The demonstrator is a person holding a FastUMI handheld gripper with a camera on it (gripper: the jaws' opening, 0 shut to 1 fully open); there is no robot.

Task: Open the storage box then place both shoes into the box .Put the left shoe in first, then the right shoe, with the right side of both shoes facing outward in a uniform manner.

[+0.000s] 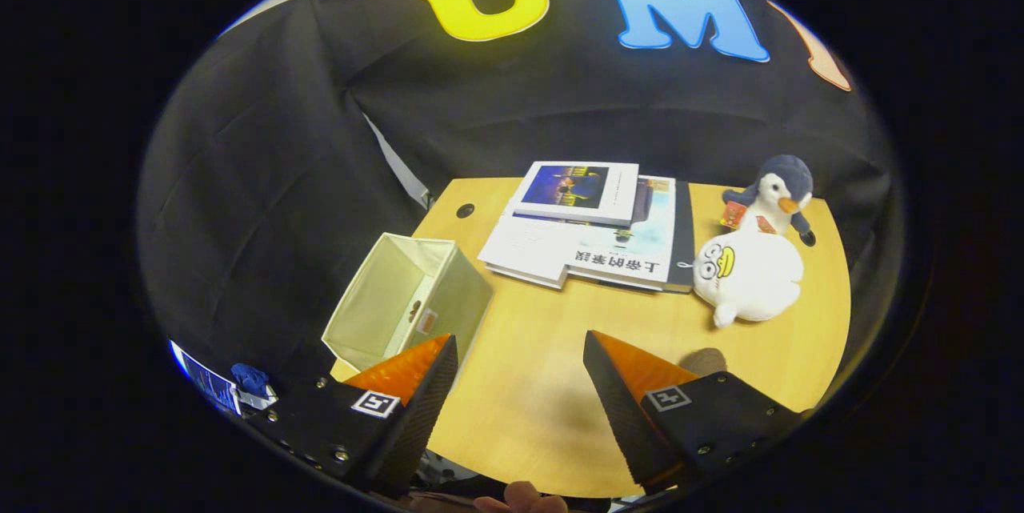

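A pale fabric storage box [404, 301] stands open-topped at the near left corner of the round wooden table [544, 385], just ahead of my left finger. Its inside looks empty. My gripper [520, 357] hovers above the table's near edge, open, with bare tabletop between its fingers.
A stack of books [588, 229] lies at the far middle of the table. A white plush duck [748, 273] and a penguin plush [780, 193] sit at the far right. A small brown thing [704, 359] peeks out beside the right finger. A person's fingers [520, 497] show below the table edge.
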